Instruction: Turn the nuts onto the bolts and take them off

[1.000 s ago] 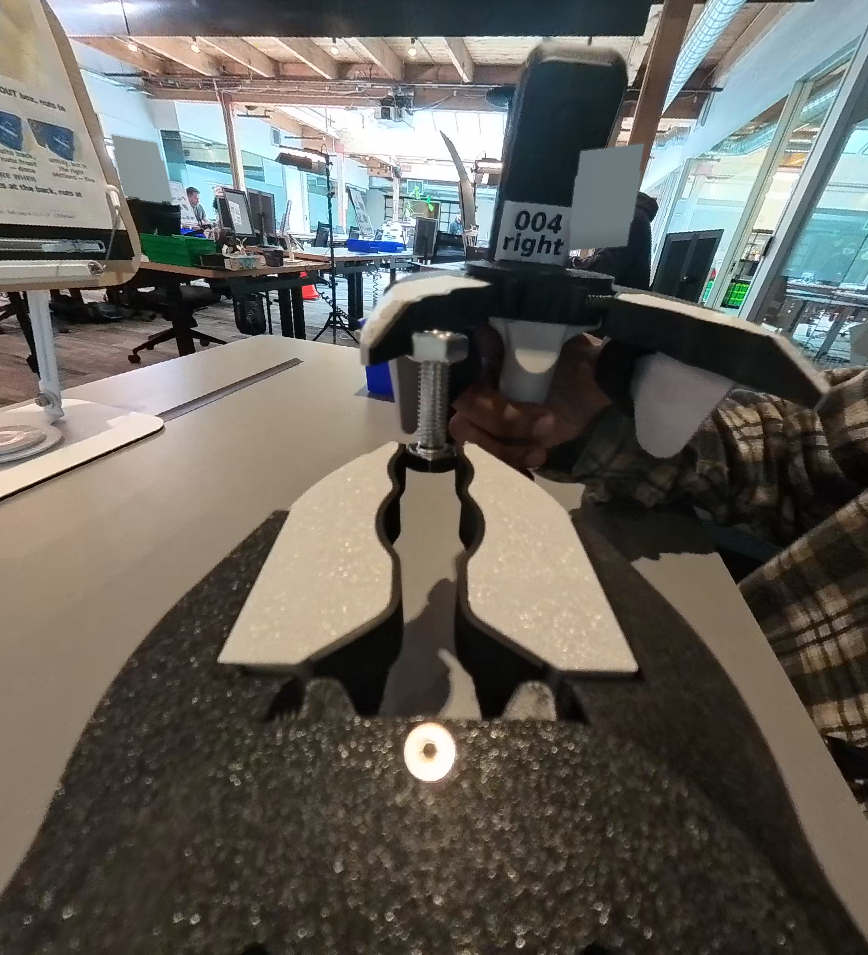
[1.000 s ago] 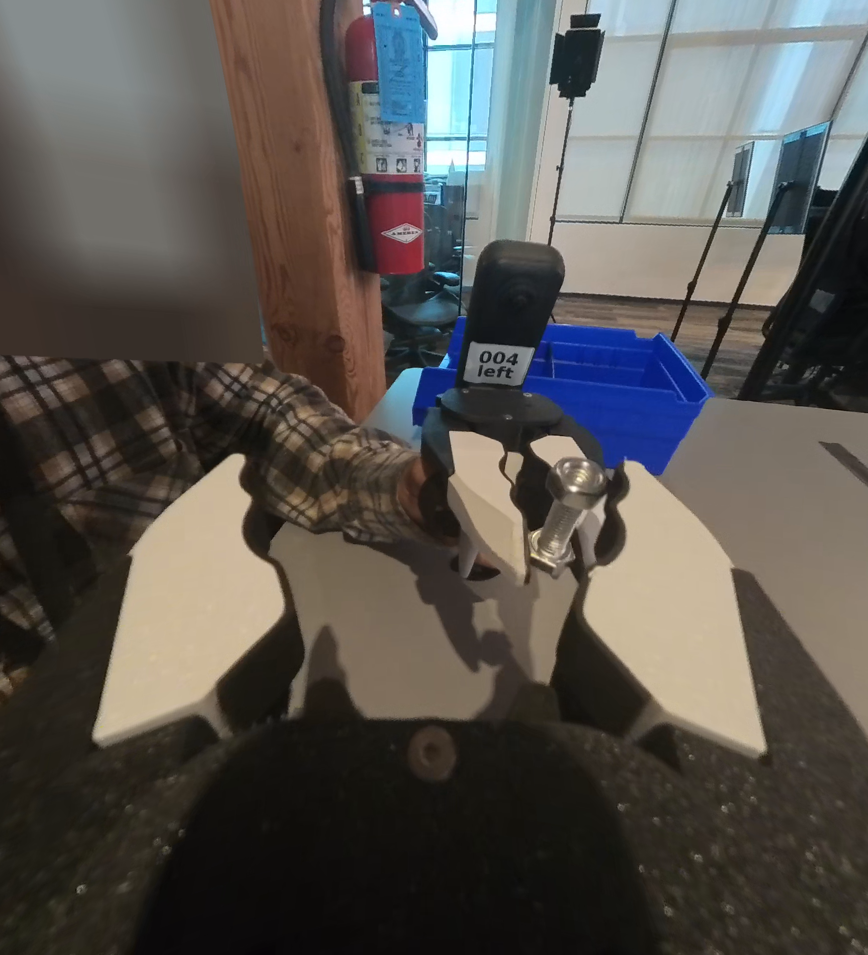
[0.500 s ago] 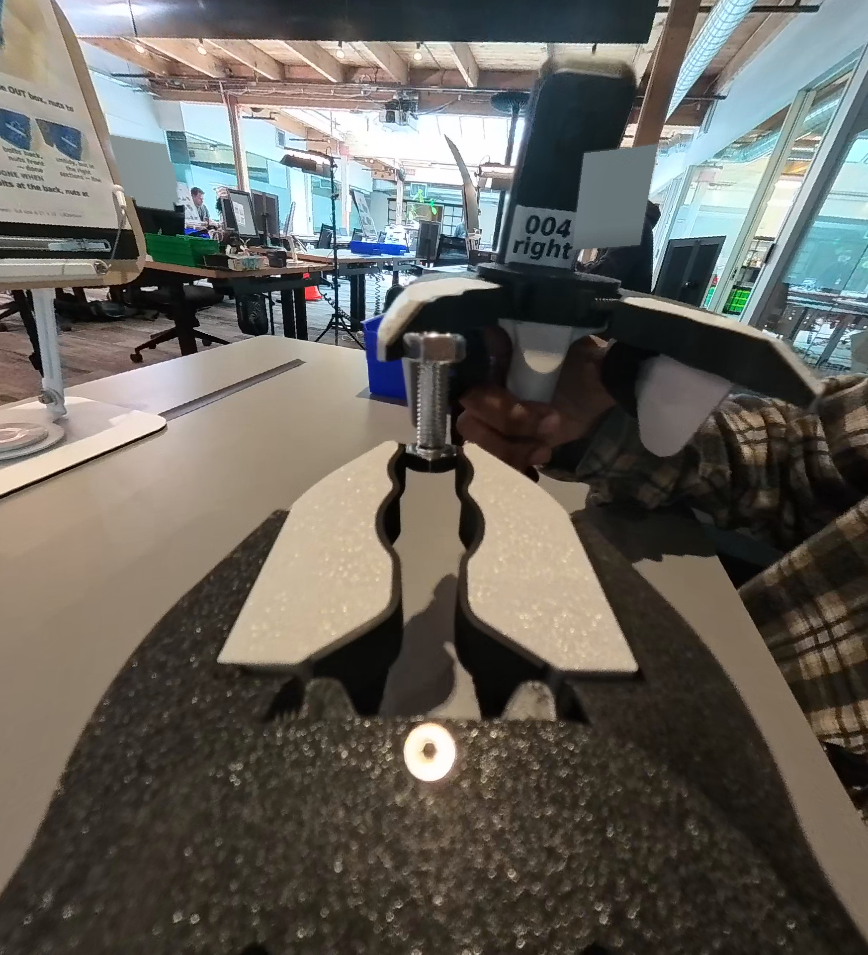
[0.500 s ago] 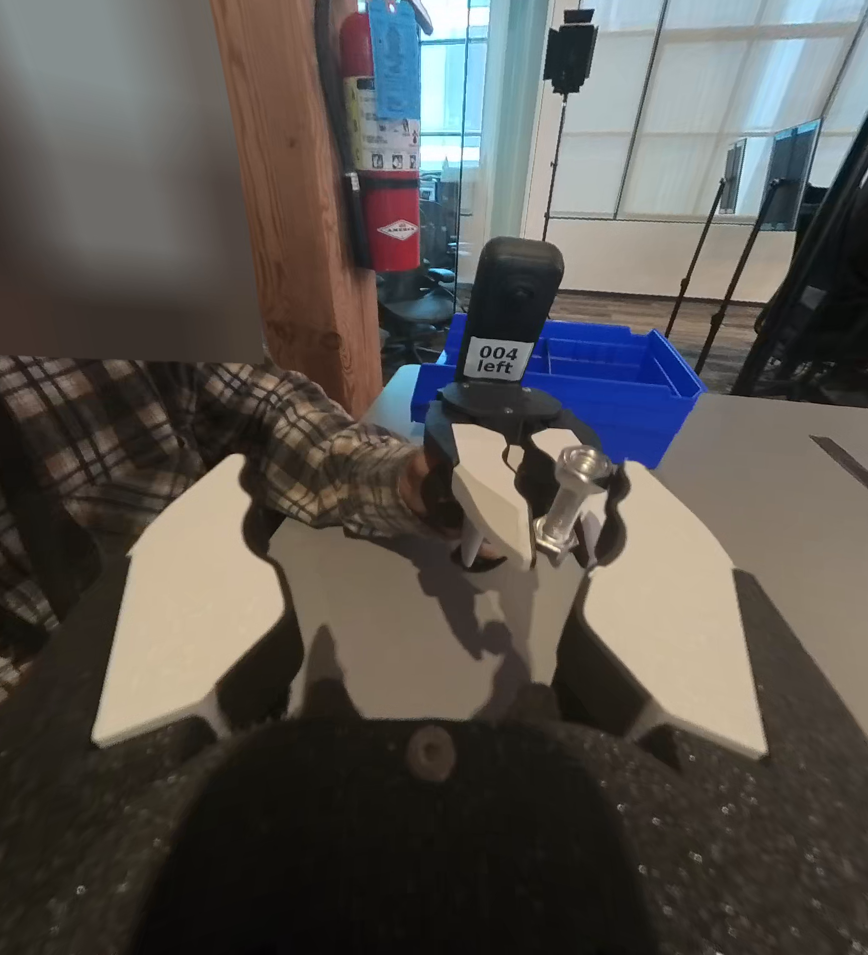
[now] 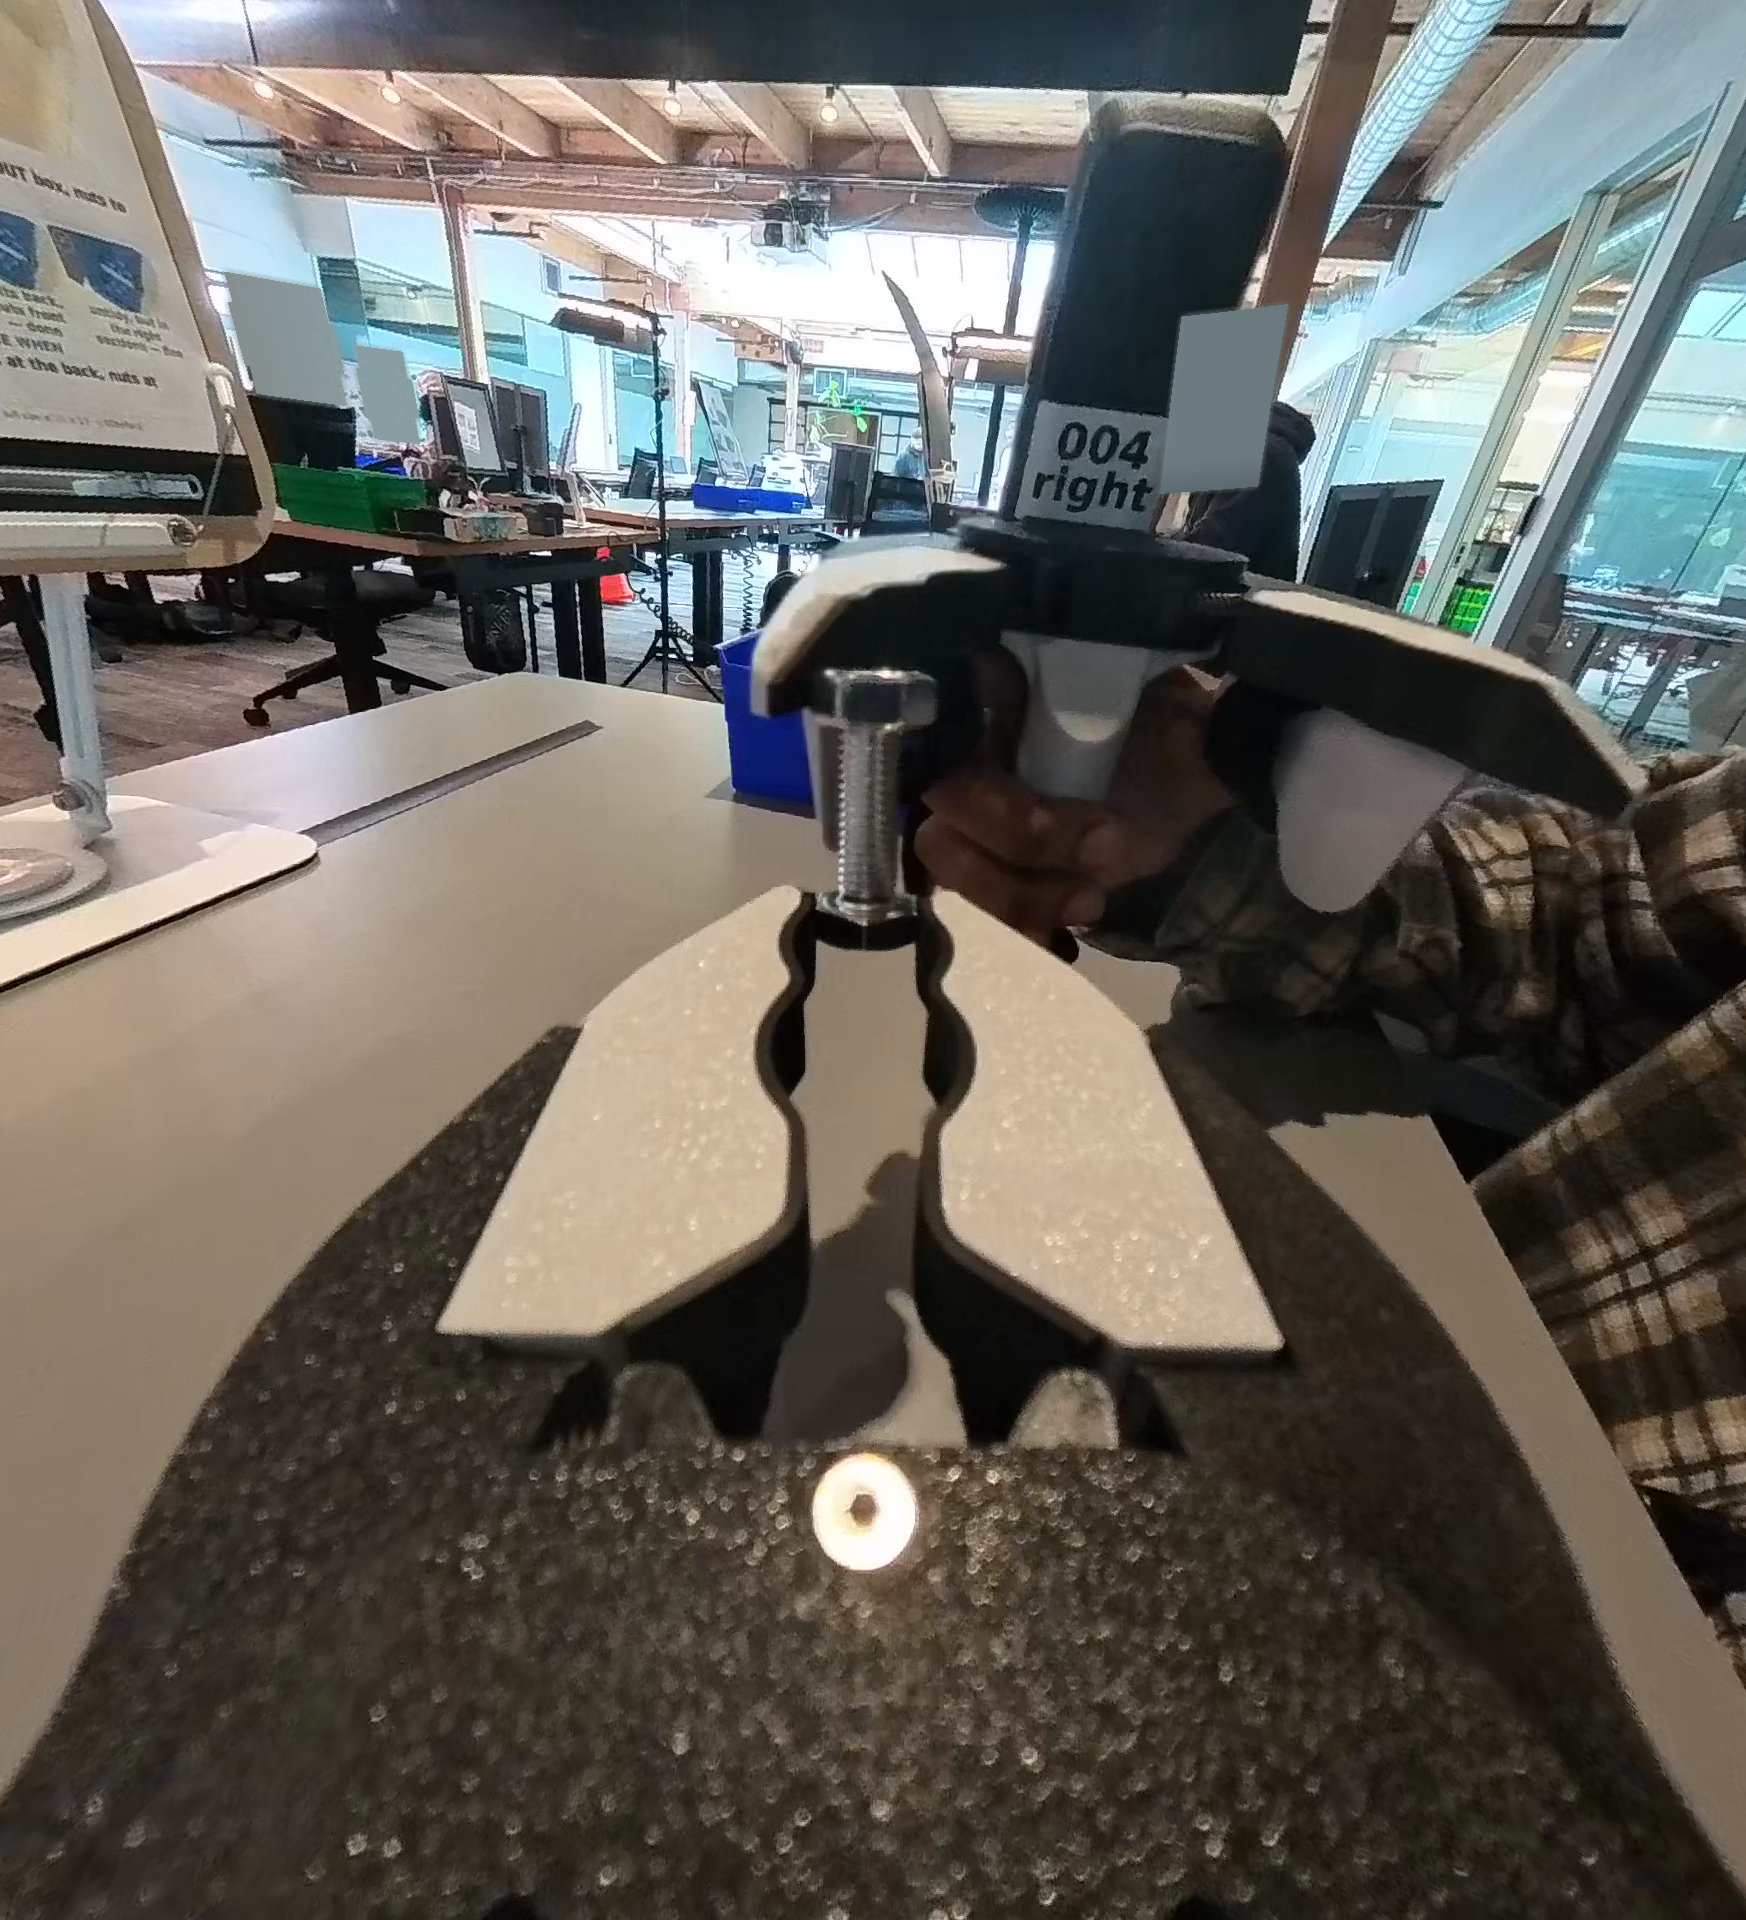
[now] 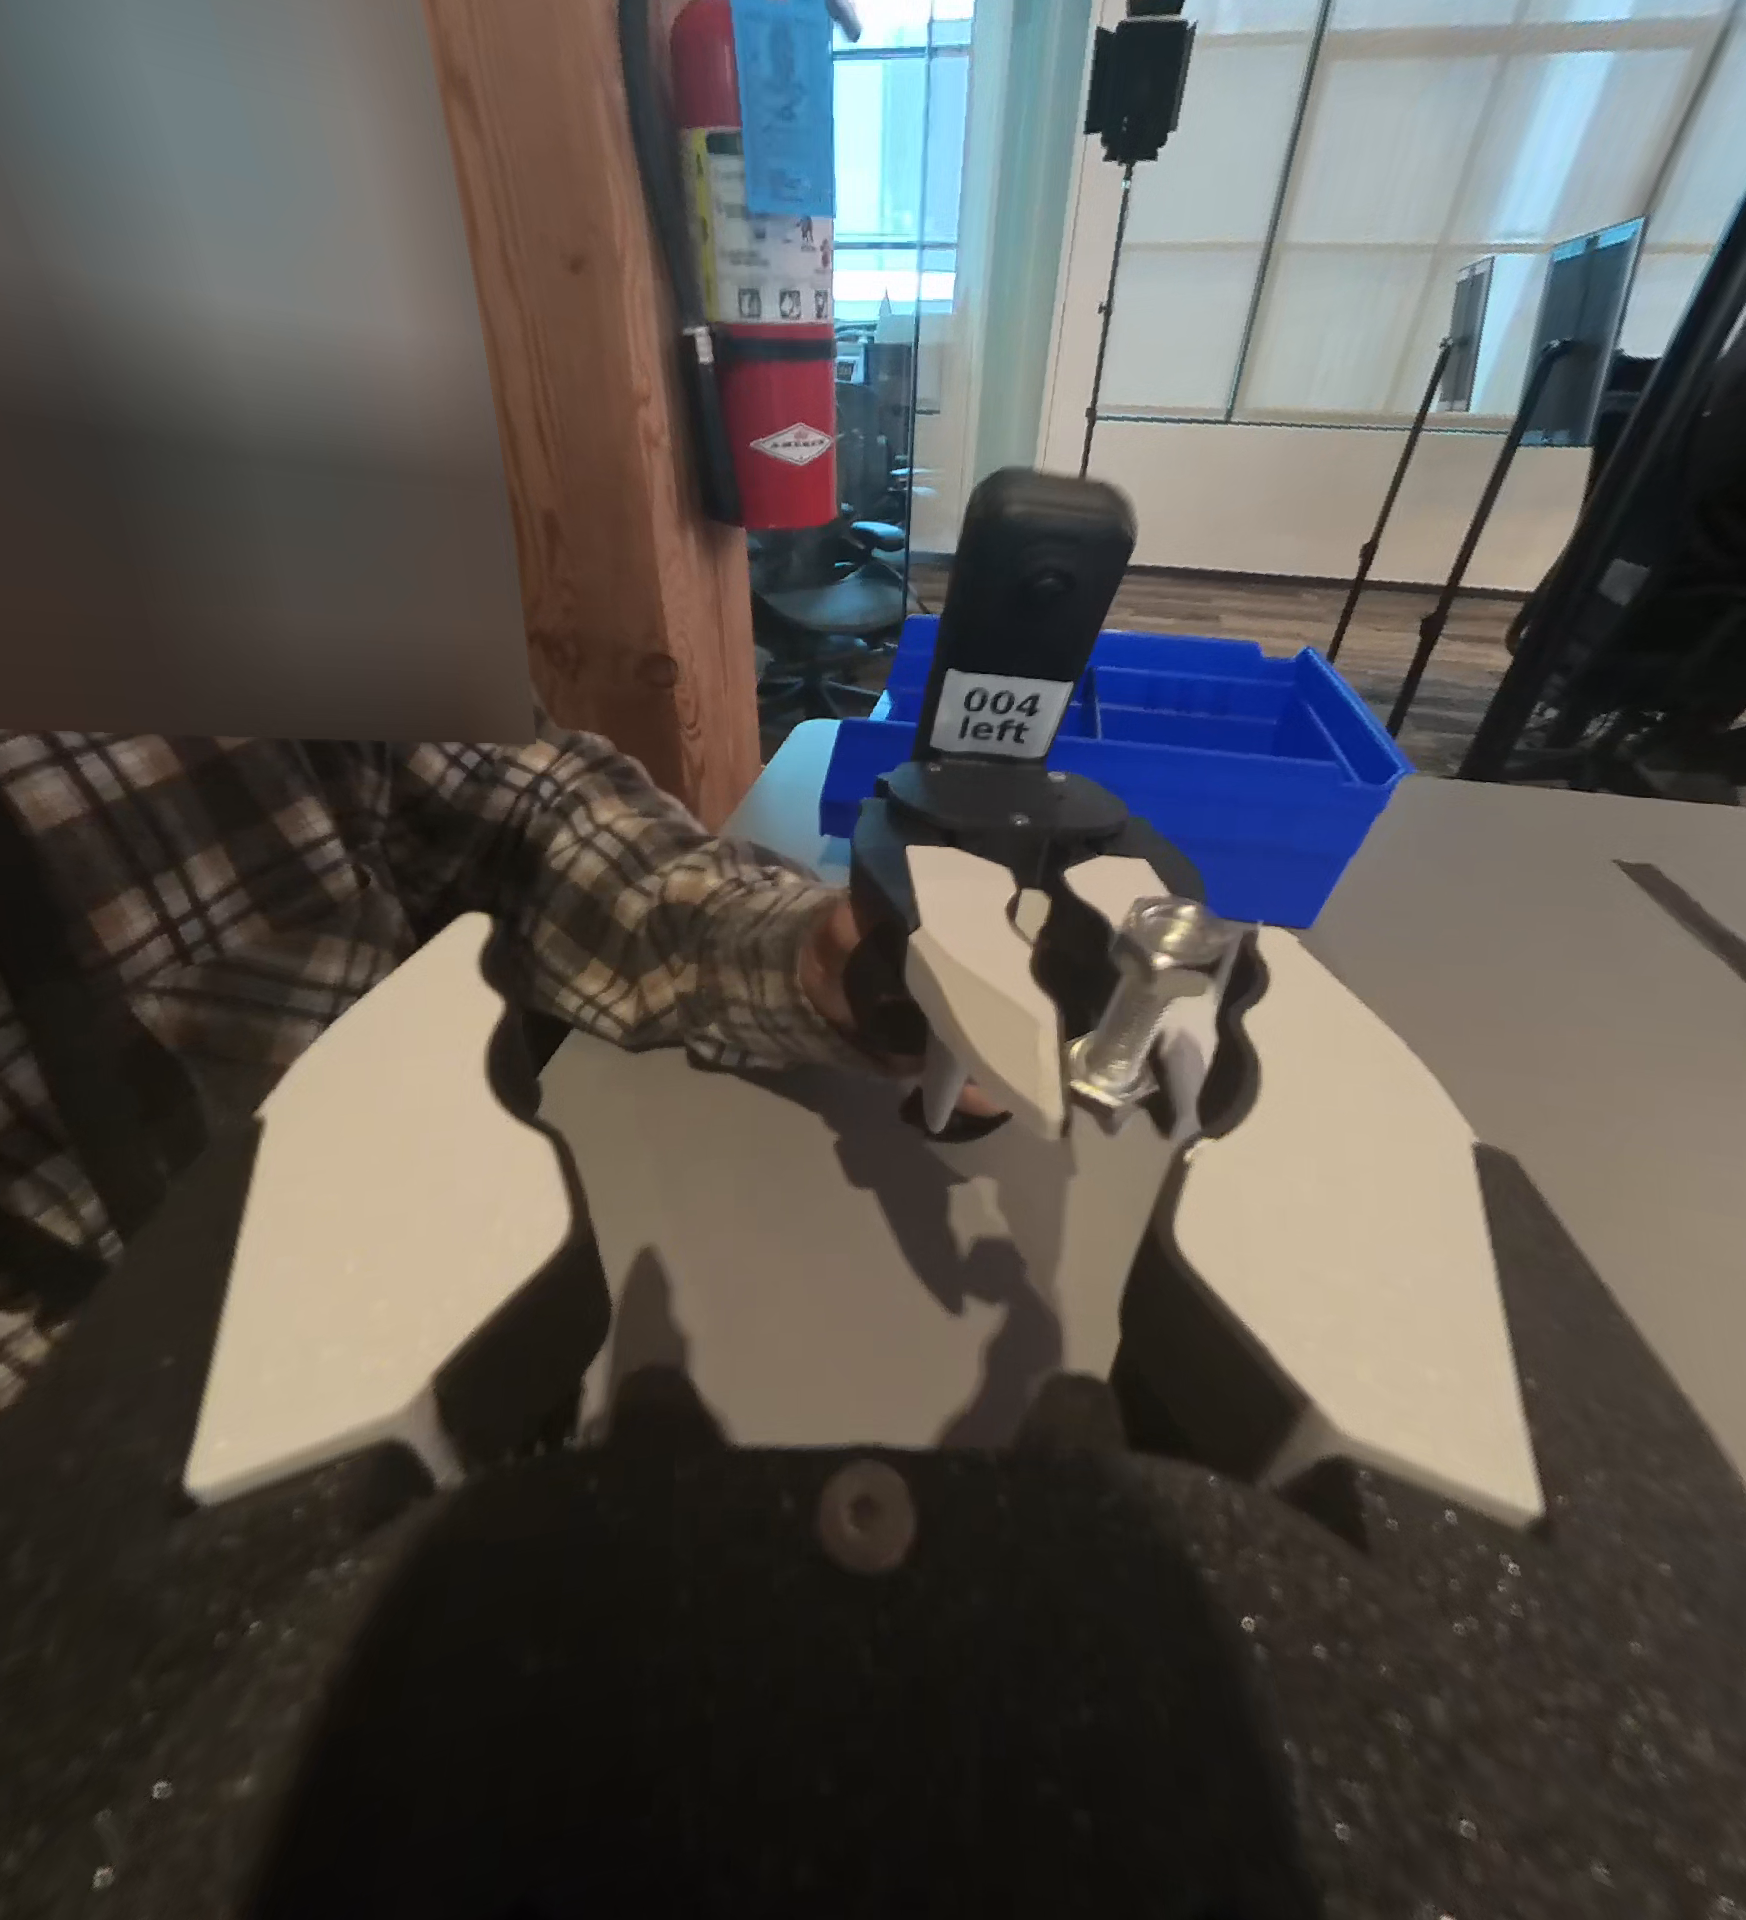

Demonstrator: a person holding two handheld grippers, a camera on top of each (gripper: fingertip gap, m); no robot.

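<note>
A silver bolt (image 5: 869, 800) stands head up with a nut (image 5: 861, 906) at its lower end. My left gripper (image 5: 864, 925) is shut on the nut, above the grey table (image 5: 277, 1039). My right gripper (image 5: 1160, 727) faces it, wide open, with one finger (image 5: 869, 603) just over the bolt head. In the right wrist view the bolt (image 6: 1144, 997) leans beside the right-hand finger (image 6: 1368, 1195) of my open right gripper (image 6: 869, 935). The left gripper (image 6: 1108, 1101) grips the nut (image 6: 1108, 1075) there. I cannot tell if that finger touches the bolt head.
A blue bin (image 6: 1264, 790) stands on the table behind the left gripper and also shows in the left wrist view (image 5: 765, 717). A sign on a white stand (image 5: 69, 727) is at the left. A wooden post (image 6: 588, 468) with a fire extinguisher (image 6: 775, 416) stands beyond the table edge.
The right gripper has shifted and tilted slightly around the bolt head and stays open. The left gripper keeps its hold on the nut. The bolt leans a little more in the right wrist view.
</note>
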